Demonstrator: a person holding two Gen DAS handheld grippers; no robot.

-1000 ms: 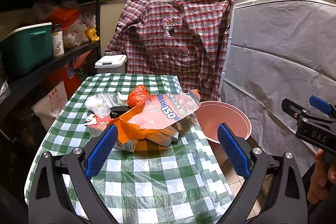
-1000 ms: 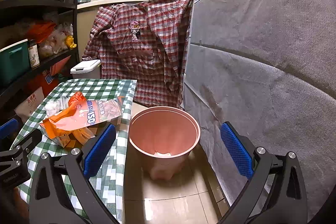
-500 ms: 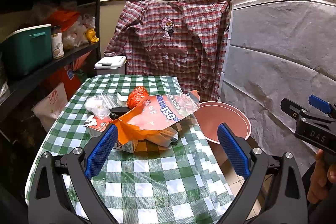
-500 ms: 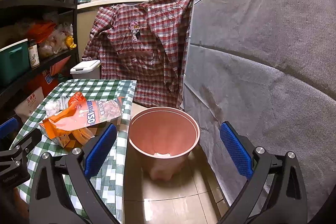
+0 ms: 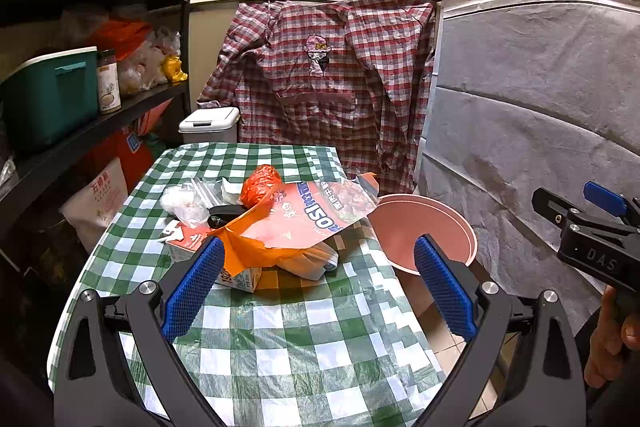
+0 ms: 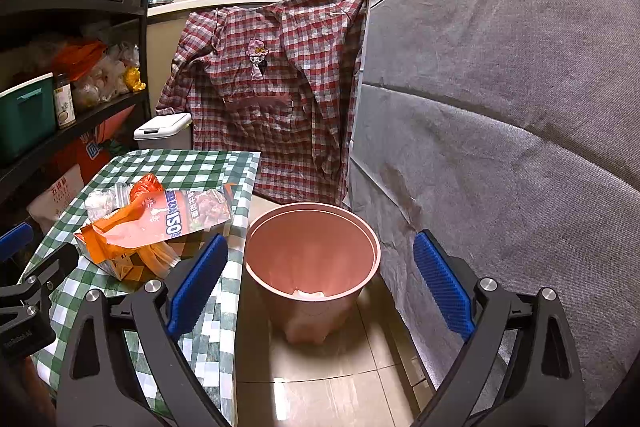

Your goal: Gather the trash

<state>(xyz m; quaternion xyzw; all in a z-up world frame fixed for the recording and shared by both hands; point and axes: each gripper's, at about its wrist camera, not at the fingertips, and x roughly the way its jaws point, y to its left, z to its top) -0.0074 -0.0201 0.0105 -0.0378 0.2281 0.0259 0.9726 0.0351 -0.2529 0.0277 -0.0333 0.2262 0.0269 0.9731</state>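
Left wrist view: the whole trash pile on the green-checked table (image 5: 280,339). An orange snack wrapper (image 5: 296,223) lies on top, over a small carton (image 5: 240,277); behind them a crumpled orange-red ball (image 5: 262,183), clear plastic bags (image 5: 186,201) and a dark item too hidden to identify. Only the near rim of the pink bin (image 5: 436,231) shows, just past the table's right edge. At far right, the right gripper's body and a hand (image 5: 612,343) gripping its handle.

Right wrist view: the bin's inside (image 6: 312,255). It stands on the tiled floor, touching or just beside the hanging tablecloth, with a pale scrap at the bottom. The pile (image 6: 156,223) appears only partly, at left. A grey covered panel (image 6: 500,107) fills the right.

Left gripper (image 5: 316,287): tilted slightly downward over the near table, jaws spread wide, nothing between the pads; wrapper and carton sit beyond the tips.

Right gripper (image 6: 316,287): tilted downward toward the bin, jaws wide but just closing a little, holding nothing; bin framed between the fingers, not touched.
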